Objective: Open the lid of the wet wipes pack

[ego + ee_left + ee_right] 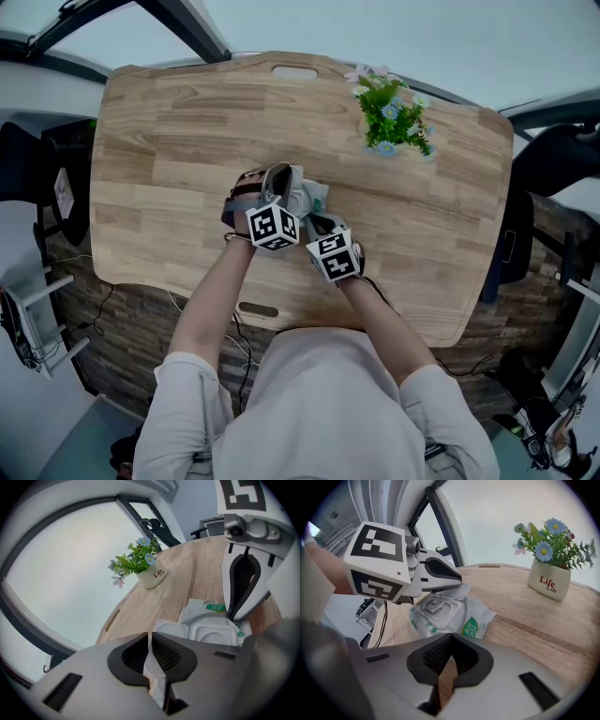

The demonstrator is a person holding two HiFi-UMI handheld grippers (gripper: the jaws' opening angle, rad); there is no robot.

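Note:
The wet wipes pack [309, 199] is a white soft pack with green print, lying mid-table. Its white flip lid [171, 630] stands swung off the opening frame [212, 633]. My left gripper [150, 637] is shut on the lid's free edge, a white sliver showing between its pads; from the right gripper view its fingers [440, 571] reach over the pack [461, 620] with the lid [457, 592] raised under their tip. My right gripper [451, 637] is shut and holds nothing, only wood showing in the slit. Its fingertips [233, 615] rest against the pack's edge by the green label.
A white pot of blue and green flowers [389, 117] stands at the table's far right. The wooden table [187, 159] has handle slots at its far and near edges. Dark chairs [23, 164] and cables stand beside it.

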